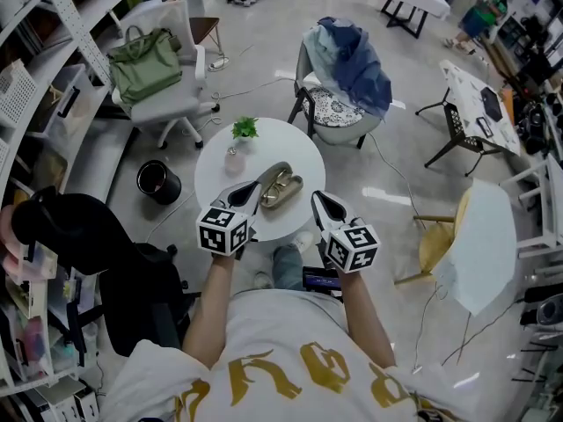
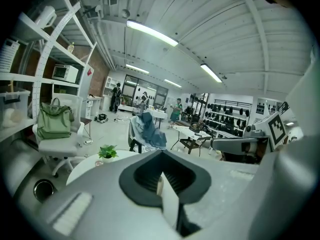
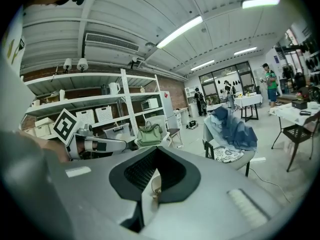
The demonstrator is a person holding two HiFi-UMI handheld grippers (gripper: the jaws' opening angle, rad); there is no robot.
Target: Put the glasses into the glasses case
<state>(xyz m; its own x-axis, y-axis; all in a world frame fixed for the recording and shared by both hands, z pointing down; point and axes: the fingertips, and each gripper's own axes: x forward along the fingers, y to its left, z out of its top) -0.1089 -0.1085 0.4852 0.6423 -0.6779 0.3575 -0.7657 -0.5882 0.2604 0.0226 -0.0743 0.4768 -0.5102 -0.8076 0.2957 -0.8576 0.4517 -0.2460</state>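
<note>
One round white counter (image 1: 215,172) stands on a grey floor (image 1: 264,60), carrying one potted plant (image 1: 244,129) and one open glasses case (image 1: 281,186); the glasses themselves cannot be made out. Two tools, left (image 1: 246,192) and right (image 1: 320,200), hover at its near edge, jaws pressed together and empty.

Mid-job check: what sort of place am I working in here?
Likely an open lab or workshop: tall white metal shelving with storage bins, long ceiling tube lights, and a bare polished grey floor.
</note>
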